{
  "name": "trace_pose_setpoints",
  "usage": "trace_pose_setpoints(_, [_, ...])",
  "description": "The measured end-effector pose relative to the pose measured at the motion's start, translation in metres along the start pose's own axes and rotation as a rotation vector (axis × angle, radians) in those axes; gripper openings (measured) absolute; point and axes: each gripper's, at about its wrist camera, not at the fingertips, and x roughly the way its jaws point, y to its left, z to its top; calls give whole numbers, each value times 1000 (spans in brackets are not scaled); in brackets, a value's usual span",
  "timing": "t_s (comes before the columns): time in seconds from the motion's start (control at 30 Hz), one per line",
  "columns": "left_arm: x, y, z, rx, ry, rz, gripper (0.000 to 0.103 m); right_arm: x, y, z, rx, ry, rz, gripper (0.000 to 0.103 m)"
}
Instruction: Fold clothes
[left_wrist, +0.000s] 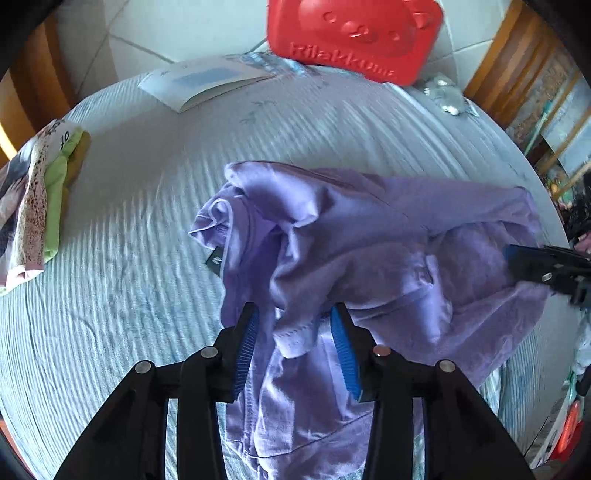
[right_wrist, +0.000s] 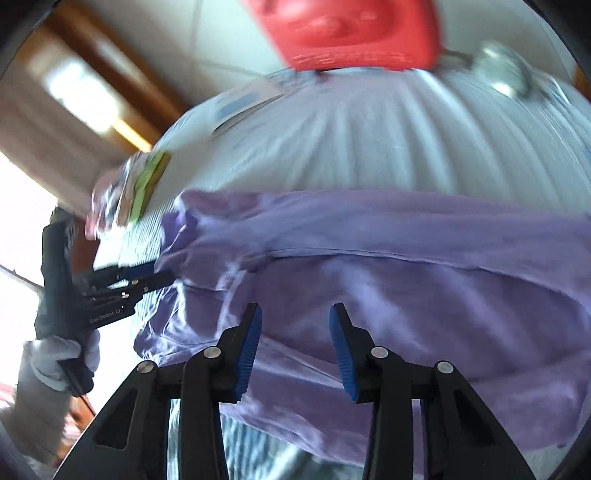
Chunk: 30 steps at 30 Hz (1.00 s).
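- Under both my grippers, the bed (left_wrist: 147, 229) with its ribbed pale cover fills the view.
- Purple garment (left_wrist: 369, 236) lies crumpled at the centre, spreading toward 3 o'clock.
- Red case (left_wrist: 354, 33) stands at 12 o'clock.
- Folded clothes (left_wrist: 40, 199) sit stacked at 9 o'clock.
- My left gripper (left_wrist: 295, 314) is open wide, purple cloth between its jaws.
- My right gripper (right_wrist: 295, 314) is open wide above the garment.

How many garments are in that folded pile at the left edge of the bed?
3 show at least: a patterned pinkish one on top, a light green one under it, and an olive-yellow one at the bottom. More may be hidden.
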Motion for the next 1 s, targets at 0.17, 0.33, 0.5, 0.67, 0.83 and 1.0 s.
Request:
trace_pose_setpoints(0.17, [4,-2,-2,17,-12,8,41,32,50,5,-155,21,-64,29])
trace_pose_setpoints(0.33, [11,1,-4,-1,9,-15,41,51,73,2,-254,32,-170,29])
trace_pose_setpoints(0.5, [19,3,-4,-4,29,-44,29,75,78,6,-343,51,-326,14])
trace_pose_setpoints(0.67, [2,6,7,-13,-13,-107,5,50,69,27,-269,-37,-293,3])
trace_pose_setpoints(0.83, [-36,3,17,-3,-98,-128,5,2,66,42,-230,-106,-202,3])
trace_pose_setpoints(1.0, [-31,-9,-1,41,-36,-116,10,8,60,29,-221,-33,-156,3])
